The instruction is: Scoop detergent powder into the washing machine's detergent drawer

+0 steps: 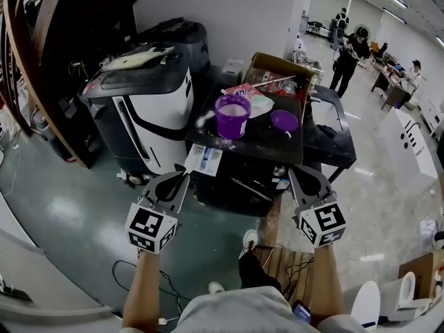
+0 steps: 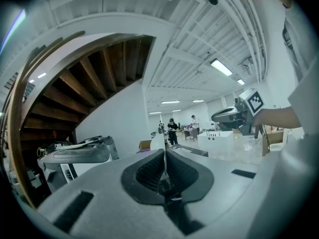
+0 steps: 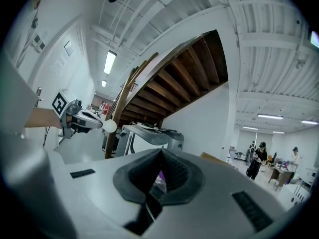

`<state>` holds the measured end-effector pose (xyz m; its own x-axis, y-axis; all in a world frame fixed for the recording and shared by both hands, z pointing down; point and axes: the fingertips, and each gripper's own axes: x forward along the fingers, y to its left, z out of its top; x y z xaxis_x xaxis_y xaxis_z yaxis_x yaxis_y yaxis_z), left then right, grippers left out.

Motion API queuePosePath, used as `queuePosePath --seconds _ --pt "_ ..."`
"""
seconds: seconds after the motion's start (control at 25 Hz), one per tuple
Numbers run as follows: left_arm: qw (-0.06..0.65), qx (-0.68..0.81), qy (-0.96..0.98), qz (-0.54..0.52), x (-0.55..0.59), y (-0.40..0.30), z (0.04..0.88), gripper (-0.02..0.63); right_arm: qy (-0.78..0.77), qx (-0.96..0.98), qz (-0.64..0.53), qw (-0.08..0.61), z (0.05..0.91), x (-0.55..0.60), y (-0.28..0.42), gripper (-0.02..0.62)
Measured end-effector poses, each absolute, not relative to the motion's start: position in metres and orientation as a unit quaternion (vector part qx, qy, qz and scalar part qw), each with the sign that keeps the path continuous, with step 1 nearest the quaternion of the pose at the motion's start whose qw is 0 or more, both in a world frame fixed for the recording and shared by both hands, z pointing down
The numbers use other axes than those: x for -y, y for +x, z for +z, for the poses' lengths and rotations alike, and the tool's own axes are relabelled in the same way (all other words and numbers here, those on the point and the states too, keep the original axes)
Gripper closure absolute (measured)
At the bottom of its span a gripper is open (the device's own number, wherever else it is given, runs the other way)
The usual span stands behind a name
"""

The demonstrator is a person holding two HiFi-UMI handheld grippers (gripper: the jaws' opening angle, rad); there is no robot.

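- Nothing is scooped yet: the purple detergent tub stands open toward the left edge of the black worktop, with its lid beside it.
- What looks like the detergent drawer juts from the near left edge.
- The left tongs are pressed together and the right tongs are slightly parted. Both are empty and short of the worktop.

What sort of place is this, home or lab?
Probably an open lab or office floor, not a home: people standing by desks in back, a purple plastic tub on a black machine mid-floor, a brown cardboard box behind it.
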<state>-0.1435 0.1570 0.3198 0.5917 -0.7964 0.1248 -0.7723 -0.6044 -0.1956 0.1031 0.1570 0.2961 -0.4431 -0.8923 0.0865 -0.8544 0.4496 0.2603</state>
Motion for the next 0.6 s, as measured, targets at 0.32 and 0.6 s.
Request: queuePosePath --seconds 0.32,0.6 --pt "0.058 -0.448 -0.885 -0.112 -0.073 -0.124 0.327 0.591 0.510 0.850 -0.086 0.104 0.304 -0.073 0.127 0.598" --pt "0.056 -0.462 -0.876 -0.126 0.029 -0.092 0.326 0.591 0.496 0.859 -0.082 0.094 0.305 0.043 0.156 0.598"
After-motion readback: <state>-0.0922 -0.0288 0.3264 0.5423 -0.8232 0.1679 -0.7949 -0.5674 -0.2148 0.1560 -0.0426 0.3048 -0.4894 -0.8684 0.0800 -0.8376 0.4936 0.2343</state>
